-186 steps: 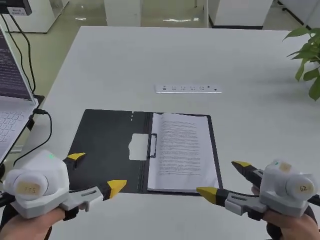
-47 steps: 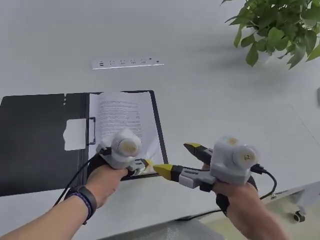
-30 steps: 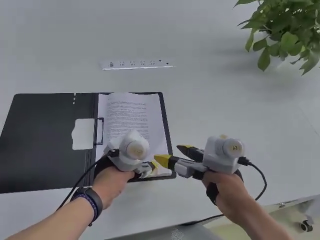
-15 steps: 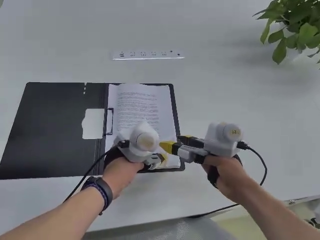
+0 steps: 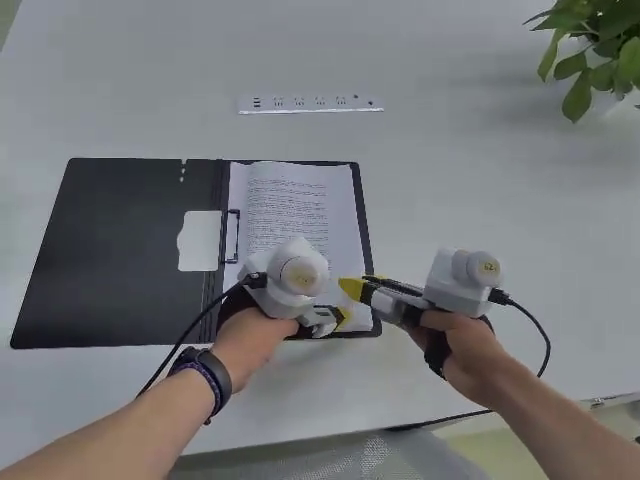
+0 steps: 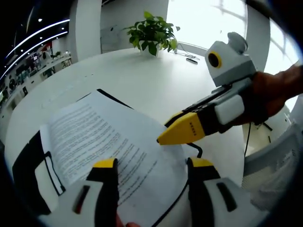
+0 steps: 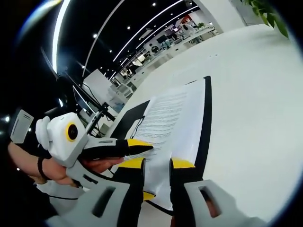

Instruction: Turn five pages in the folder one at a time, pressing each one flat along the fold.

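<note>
Both grippers are now close together at the lower right corner of the pages, while a second ago the right gripper (image 7: 157,163) was apart from that corner and its jaws stood wider. The folder (image 5: 110,260) is black and lies open and flat on the white bench (image 5: 480,150), near its front edge. Its left cover is bare except for a white patch (image 5: 200,242) beside the fold, and a dark clip (image 5: 232,237) stands along the fold. The stack of pages (image 5: 300,205) lies on the right half; the top page is white with lines of small print, too small to read. The left gripper (image 6: 153,163) has its jaws wide apart, and in the left gripper view the near corner of the top page lies between the two yellow tips. The right gripper reaches in from the right with only a narrow gap between its jaws, its yellow tip touching the edge of the page; I cannot tell whether it really pinches the paper. Behind the folder a white power strip (image 5: 310,103) lies on the bench, well apart from it, and a green plant (image 5: 595,45) stands at the far right corner. A dark wristband (image 5: 205,372) is on the left wrist, and a black cable (image 5: 530,330) runs from the right gripper over the bench.
</note>
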Available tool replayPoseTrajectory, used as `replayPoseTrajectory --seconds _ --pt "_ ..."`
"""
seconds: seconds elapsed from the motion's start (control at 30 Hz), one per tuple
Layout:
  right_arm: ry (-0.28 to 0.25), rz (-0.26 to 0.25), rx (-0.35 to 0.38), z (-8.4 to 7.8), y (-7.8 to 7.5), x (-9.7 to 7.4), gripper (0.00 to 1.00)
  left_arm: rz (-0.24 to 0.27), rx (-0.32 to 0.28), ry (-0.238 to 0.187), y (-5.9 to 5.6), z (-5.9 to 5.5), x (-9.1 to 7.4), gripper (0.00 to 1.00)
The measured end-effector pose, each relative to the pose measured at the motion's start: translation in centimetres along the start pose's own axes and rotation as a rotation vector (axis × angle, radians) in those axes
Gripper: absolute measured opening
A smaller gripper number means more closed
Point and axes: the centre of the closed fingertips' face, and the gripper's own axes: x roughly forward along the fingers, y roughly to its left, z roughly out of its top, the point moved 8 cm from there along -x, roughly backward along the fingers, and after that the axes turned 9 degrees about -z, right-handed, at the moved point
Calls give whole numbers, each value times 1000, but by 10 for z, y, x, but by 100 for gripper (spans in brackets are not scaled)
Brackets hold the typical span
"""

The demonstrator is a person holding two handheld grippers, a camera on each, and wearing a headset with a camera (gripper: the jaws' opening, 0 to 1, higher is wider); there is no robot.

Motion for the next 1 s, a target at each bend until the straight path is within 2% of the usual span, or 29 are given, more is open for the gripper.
replayPoseTrajectory --seconds 0.13,0.2,0.4,0.47,0.67,0.73,0.77,1.0 --pt "-12 1 31 2 1 0 3 -5 -2 -16 -3 3 -3 60" --pt "-24 10 60 4 1 0 2 -6 -7 -32 -4 6 -6 60" --pt "-26 18 47 7 8 0 0 12 -20 -56 -2 8 -17 62" --pt "-34 20 50 8 9 1 0 20 -40 -74 -1 7 -22 62" --pt "-46 32 49 10 18 3 0 32 -32 -73 0 1 -38 63" --pt "-50 40 31 13 23 4 0 48 -62 -103 3 -1 -49 63" --pt "-51 43 30 14 24 4 0 51 -62 -103 3 -1 -50 63" --pt "-60 78 -8 25 45 11 0 98 -89 -130 13 -12 -78 63"
